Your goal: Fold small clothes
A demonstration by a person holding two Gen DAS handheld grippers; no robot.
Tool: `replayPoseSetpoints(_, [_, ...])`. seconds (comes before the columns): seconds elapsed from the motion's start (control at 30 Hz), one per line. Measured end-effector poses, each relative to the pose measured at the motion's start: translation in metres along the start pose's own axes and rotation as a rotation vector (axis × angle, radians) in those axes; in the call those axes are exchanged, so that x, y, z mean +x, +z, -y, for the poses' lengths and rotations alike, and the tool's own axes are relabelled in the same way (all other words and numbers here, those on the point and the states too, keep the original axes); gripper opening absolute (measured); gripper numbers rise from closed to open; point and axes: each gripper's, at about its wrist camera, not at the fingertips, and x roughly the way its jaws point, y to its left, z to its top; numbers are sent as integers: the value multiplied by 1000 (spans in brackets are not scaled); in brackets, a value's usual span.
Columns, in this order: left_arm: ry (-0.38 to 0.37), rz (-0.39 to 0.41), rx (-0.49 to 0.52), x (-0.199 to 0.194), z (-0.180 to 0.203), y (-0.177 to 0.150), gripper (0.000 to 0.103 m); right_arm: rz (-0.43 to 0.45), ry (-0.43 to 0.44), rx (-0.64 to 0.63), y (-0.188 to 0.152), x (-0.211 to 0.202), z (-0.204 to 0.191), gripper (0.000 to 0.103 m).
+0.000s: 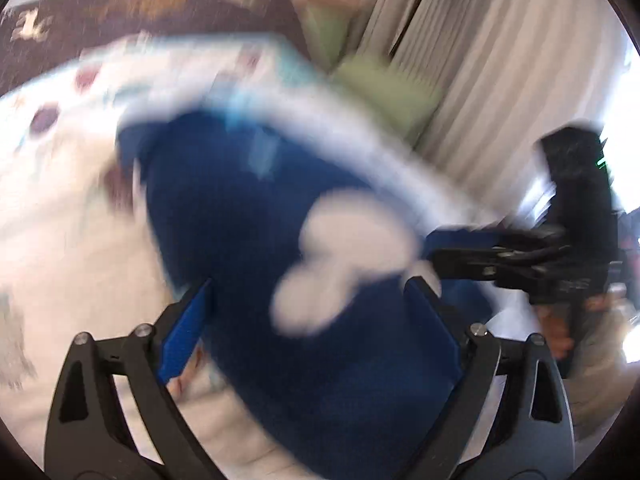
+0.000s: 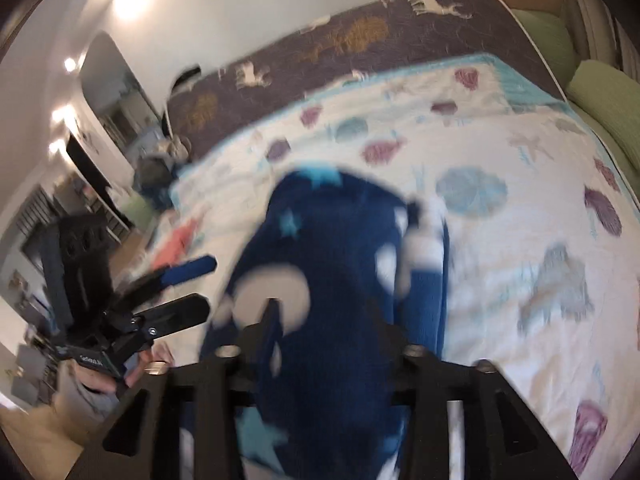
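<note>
A small dark blue garment with white and light blue shapes hangs lifted above the bed, motion-blurred. My left gripper is open, jaws wide apart, with the garment in front of and between them; it also shows in the right wrist view, open and empty beside the cloth. My right gripper is shut on the garment, which hangs down over its fingers. In the left wrist view the right gripper pinches the garment's right edge.
A white bedspread with sea-creature prints covers the bed. A dark patterned blanket lies at its far end. Green cushions and curtains stand to the right. An orange cloth lies at the left bed edge.
</note>
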Motion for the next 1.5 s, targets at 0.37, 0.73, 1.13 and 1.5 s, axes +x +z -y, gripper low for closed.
replayPoseSetpoints(0.37, [-92,18,-177,-18,-23,-6,101,-17,-101,-8,-37,14,3,71])
replayPoseSetpoints(0.73, [-61,39,-196,-19,-36,5,101,-50,-31,294,-13,0,81,86])
replayPoseSetpoints(1.13, [-217,-14,-266,14,-62,9,103,-150,257,464,-22,57,124,103])
replayPoseSetpoints(1.5, [-304,-59,-300,23,-75,11,103,-152,405,383,-8,75,125,103])
